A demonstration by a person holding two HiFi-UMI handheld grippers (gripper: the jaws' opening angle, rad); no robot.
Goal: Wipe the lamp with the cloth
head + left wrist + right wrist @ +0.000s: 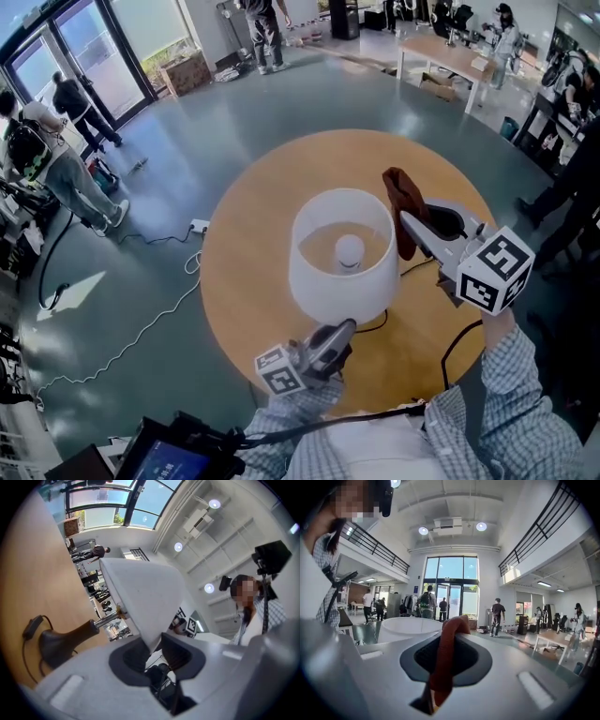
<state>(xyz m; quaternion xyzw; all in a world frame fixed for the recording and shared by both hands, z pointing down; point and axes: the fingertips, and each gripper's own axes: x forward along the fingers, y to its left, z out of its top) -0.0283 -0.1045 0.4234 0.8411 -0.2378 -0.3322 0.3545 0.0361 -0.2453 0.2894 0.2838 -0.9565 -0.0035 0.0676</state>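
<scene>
A lamp with a white shade [339, 253] and a lit-looking bulb [349, 249] stands in the middle of a round wooden table [248, 253]. My left gripper [345, 328] reaches up from the near side and is shut on the shade's lower rim. The left gripper view shows that rim [140, 592] pinched between the pads, with the brown lamp base [58, 641] and its metal stem below. My right gripper [409, 221] is level with the shade's right side, shut on a reddish-brown cloth [403, 202]. The cloth [445, 658] hangs between the jaws, with the shade [408, 627] just to their left.
The lamp's black cord [459, 342] curls over the table's near right part. A white power strip [199, 226] and cable lie on the grey floor at left. Several people stand around the hall, and another table [450, 56] is at the back right.
</scene>
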